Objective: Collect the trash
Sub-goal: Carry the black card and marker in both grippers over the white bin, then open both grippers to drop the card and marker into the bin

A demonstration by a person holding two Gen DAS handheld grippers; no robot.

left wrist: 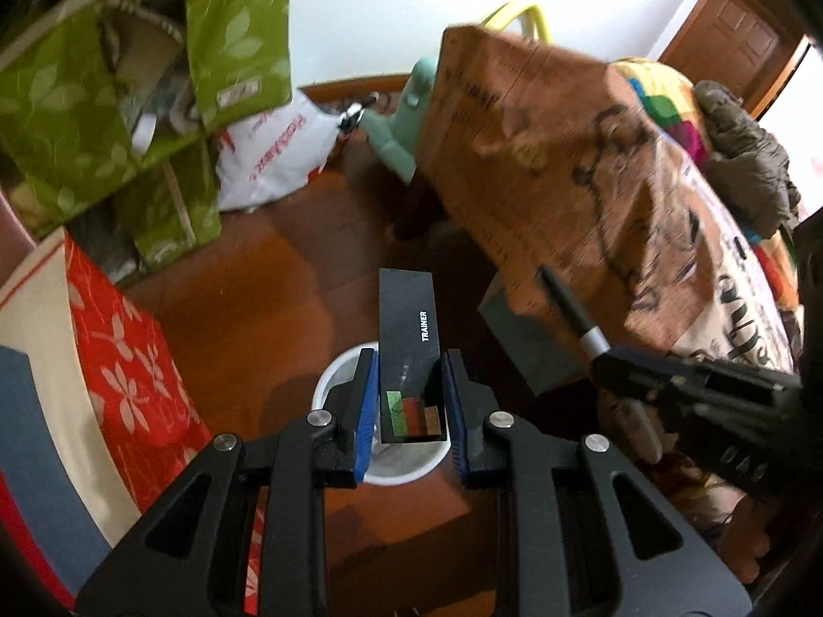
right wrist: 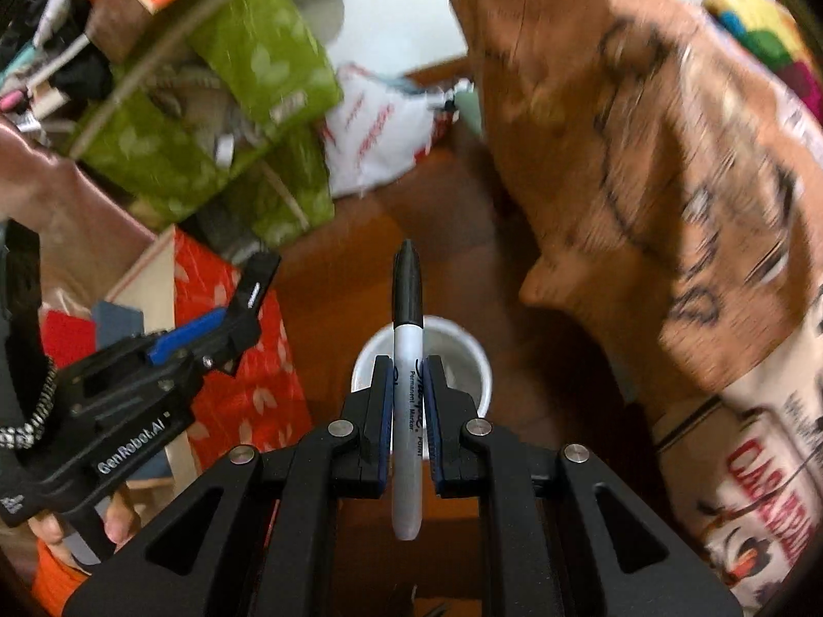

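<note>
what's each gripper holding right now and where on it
Left gripper: the black box, pinched by its long sides near the end with the coloured label. Right gripper: the permanent marker, held mid-barrel, cap pointing away.

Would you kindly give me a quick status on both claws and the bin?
Left claw shut on black box. Right claw shut on marker. White bin directly below both. Nothing blocking its mouth.

Both cameras ride just behind their own fingers, tilted steeply down at the floor (left wrist: 288,277) — each close above the white bin (left wrist: 334,370). They share bin (right wrist: 463,355), floor, green boxes (left wrist: 67,118) and brown bag (right wrist: 617,154) — and each catches the other tool at its edge.
</note>
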